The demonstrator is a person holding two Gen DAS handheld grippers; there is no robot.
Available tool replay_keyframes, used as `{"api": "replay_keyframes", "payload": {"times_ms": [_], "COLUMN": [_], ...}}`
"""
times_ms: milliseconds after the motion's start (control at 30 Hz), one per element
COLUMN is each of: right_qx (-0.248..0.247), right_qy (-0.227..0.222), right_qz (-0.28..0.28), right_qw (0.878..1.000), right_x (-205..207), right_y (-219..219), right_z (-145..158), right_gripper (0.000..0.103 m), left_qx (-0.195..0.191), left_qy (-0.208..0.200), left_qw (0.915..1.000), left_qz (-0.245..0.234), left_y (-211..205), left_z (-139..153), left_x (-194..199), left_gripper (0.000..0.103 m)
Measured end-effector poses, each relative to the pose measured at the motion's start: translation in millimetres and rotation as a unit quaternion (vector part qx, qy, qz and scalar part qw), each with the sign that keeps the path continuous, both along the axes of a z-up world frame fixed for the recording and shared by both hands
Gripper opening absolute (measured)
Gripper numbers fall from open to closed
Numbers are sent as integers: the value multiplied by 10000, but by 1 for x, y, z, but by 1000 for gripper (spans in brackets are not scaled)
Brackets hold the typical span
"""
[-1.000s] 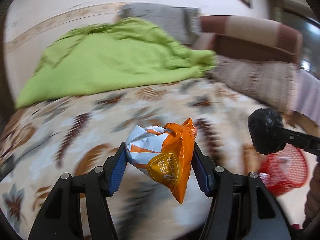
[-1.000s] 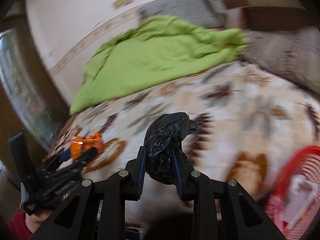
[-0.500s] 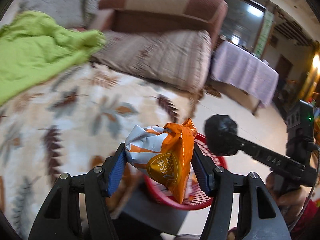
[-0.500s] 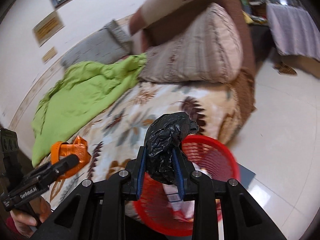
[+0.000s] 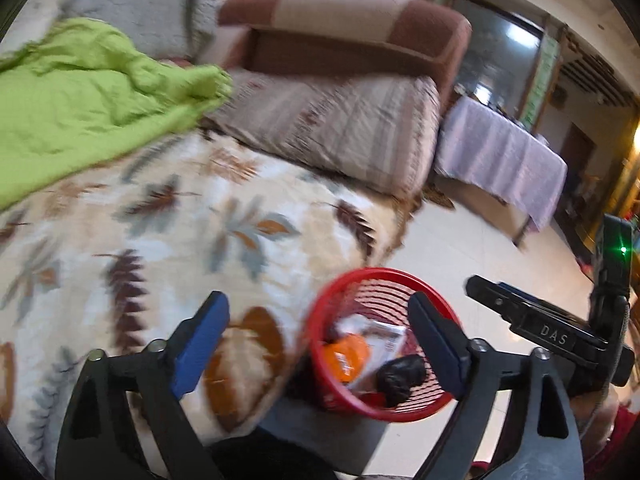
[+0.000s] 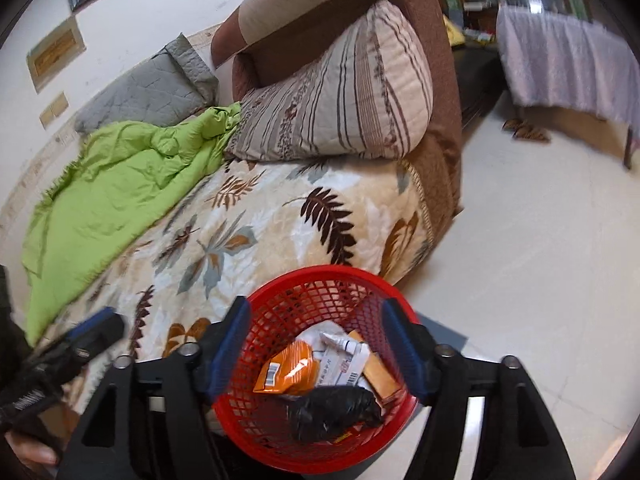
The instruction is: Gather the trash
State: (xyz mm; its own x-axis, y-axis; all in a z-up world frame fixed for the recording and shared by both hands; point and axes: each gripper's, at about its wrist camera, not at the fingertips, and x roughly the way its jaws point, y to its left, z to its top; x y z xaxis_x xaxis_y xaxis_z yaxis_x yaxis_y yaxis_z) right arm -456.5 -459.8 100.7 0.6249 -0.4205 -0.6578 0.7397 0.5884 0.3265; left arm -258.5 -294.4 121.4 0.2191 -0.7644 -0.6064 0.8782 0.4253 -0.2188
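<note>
1. Now both claws hang over the red basket (image 6: 320,284), which stands on the pale floor (image 6: 540,264) just beside the corner of the bed.
2. The left claw (image 5: 320,344) is spread wide with nothing between its blue pads (image 5: 200,344); the basket sits below and between its fingers, slightly toward the right one.
3. The right claw (image 6: 316,352) is likewise spread and holds nothing, its two fingers framing the basket's rim on either side.
4. Inside the basket lies the orange snack bag (image 6: 290,372), flat among white paper packets (image 6: 340,360) and a tan piece of card.
5. The crumpled black bag (image 6: 332,412) rests in the basket too, on the near side, touching the orange snack bag's edge.
6. From the left claw's view the same two pieces show: the orange snack bag (image 5: 346,356) to the left and the black bag (image 5: 400,374) just beside it.
7. The bed carries a cream blanket (image 6: 256,232) printed with leaves, a rumpled green quilt (image 6: 116,184) farther back, a striped pillow (image 6: 340,100) and a grey pillow (image 6: 148,88).
8. A brown headboard (image 6: 320,8) rises behind the pillows, and a worktop draped in a lilac cloth (image 6: 568,56) stands well apart across the floor.
</note>
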Motion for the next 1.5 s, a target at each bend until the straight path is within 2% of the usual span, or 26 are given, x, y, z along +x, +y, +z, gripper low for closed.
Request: {"api": "replay_keyframes", "payload": {"times_ms": [200, 400, 567, 733, 867, 1133, 1300, 1500], "right_qx": [-755, -1088, -1297, -1595, -1815, -1826, -1789, -1701], "right_qy": [456, 781, 1096, 1426, 1420, 1387, 1348, 1330], "right_qz": [-83, -52, 100, 206, 290, 271, 282, 275], "right_qw": [9961, 9910, 9854, 9766, 9727, 9730, 9742, 9760], "right_x": [24, 44, 58, 69, 72, 72, 73, 73], "right_y": [54, 108, 144, 171, 186, 192, 191, 187], "right_z": [25, 32, 24, 20, 22, 22, 21, 17], "right_gripper": [98, 103, 103, 103, 103, 103, 103, 103], "left_qx": [-103, -43, 59, 136, 121, 234, 521, 589], "left_qy": [-555, -985, -1287, -1277, -1476, -1557, -1838, -1795], "left_qw": [9963, 9868, 9754, 9706, 9641, 9618, 9557, 9575], "left_qz": [644, 1287, 1788, 2036, 2206, 2240, 2238, 2178], "left_y": [81, 159, 191, 209, 217, 215, 204, 199], "left_z": [14, 7, -4, -10, -11, -15, -21, -27], "left_x": [19, 25, 23, 32, 34, 37, 32, 31], "left_gripper": [97, 101, 103, 103, 103, 103, 103, 103]}}
